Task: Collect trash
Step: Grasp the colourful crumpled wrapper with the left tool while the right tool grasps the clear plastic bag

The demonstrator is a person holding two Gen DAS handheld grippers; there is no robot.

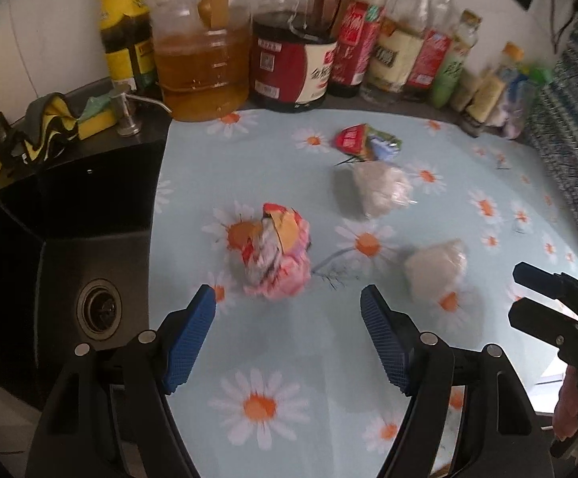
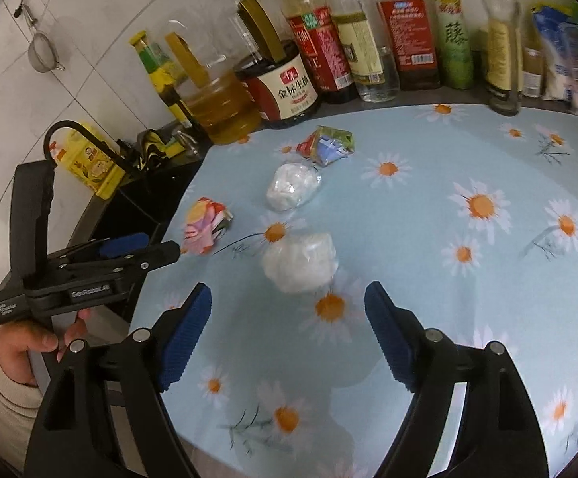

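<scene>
Left claw [image 1: 288, 304] spread wide, pinching nothing, hovering over the bench [image 1: 273, 358] with its daisy-print cloth. Pink-red crumpled wrapper [image 1: 275, 255] lies on the cloth just ahead of the claw, between the lines of the 2 blue pads, nearer the left one, not touching either. White plastic wad [image 1: 436, 269] sits ahead and to the right, outside the right pad. Second white wad [image 1: 376, 191] further out, and a red-green wrapper [image 1: 366, 144] beyond it, near the bottle row [image 1: 289, 51] at the wall. Black sink [image 1: 69, 263] to the left of the cloth.

Right claw [image 2: 288, 304] also spread wide, nothing held. The near white plastic wad [image 2: 300, 261] lies just ahead of it, roughly centred between the pads, apart from both. Pink-red wrapper [image 2: 206, 225] is ahead-left, near the left claw's tip [image 2: 171, 250] seen from the side. Far white wad [image 2: 292, 185] and red-green wrapper [image 2: 326, 145] sit further back toward the bottles [image 2: 328, 51].
</scene>
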